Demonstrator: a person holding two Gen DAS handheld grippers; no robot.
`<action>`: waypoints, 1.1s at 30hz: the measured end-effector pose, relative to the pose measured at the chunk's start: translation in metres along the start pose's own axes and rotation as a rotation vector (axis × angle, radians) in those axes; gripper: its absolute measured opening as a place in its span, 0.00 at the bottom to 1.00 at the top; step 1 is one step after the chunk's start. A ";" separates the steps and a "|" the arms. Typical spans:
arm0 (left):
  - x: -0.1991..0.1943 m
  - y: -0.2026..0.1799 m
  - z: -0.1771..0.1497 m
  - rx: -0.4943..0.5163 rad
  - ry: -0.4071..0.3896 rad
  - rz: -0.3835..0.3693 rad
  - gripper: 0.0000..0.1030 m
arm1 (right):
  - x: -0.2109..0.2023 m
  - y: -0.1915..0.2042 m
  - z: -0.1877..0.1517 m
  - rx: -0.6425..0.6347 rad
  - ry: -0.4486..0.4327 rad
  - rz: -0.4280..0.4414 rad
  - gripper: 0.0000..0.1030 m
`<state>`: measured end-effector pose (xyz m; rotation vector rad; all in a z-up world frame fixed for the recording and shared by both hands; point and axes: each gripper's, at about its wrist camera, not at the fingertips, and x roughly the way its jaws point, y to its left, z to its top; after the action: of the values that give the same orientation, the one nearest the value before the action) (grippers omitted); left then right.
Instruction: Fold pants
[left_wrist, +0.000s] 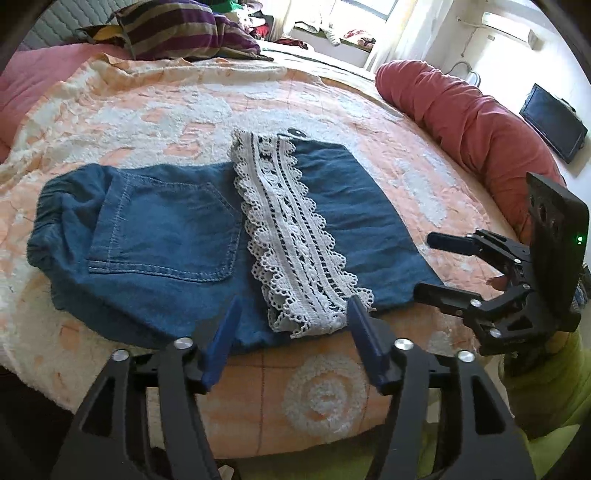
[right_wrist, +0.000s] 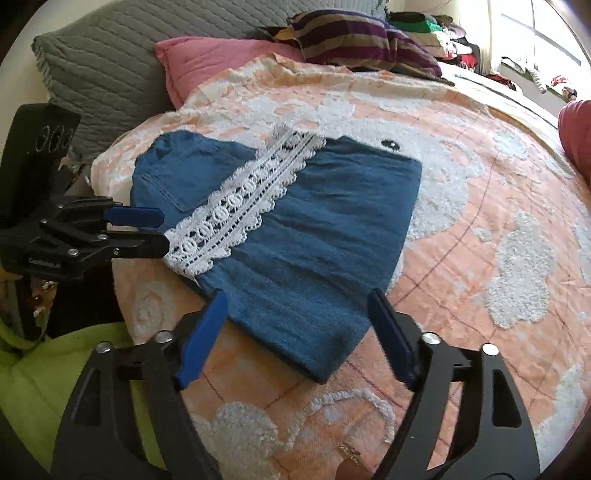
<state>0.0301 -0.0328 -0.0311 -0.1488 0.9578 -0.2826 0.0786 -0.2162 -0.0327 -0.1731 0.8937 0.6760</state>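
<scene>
Blue denim pants (left_wrist: 166, 229) lie folded on the bed, back pocket up, with a white lace hem band (left_wrist: 295, 236) laid across the middle. They also show in the right wrist view (right_wrist: 325, 236), with the lace band (right_wrist: 236, 206) running diagonally. My left gripper (left_wrist: 293, 306) is open and empty, its blue fingertips just above the near edge of the pants by the lace end. My right gripper (right_wrist: 297, 299) is open and empty over the folded right end. Each gripper shows in the other's view, the right (left_wrist: 428, 262) and the left (right_wrist: 162, 229), both open.
The bed has an orange and white tufted bedspread (left_wrist: 325, 398). A red bolster (left_wrist: 461, 122) lies at the right, a striped cushion (left_wrist: 184, 33) at the back, pink (right_wrist: 207, 62) and grey pillows (right_wrist: 99, 77) at the head. A green sleeve (right_wrist: 55, 376) shows below.
</scene>
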 end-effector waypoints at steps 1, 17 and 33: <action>-0.003 0.000 -0.001 0.000 -0.006 0.006 0.66 | -0.003 0.000 0.002 0.001 -0.008 0.000 0.79; -0.049 0.030 0.006 -0.037 -0.113 0.150 0.95 | -0.021 0.022 0.055 -0.061 -0.090 -0.021 0.90; -0.055 0.136 -0.017 -0.362 -0.145 0.140 0.95 | 0.062 0.094 0.162 -0.187 0.023 0.130 0.91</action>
<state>0.0099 0.1135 -0.0312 -0.4262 0.8637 0.0330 0.1557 -0.0472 0.0342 -0.2922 0.8689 0.8805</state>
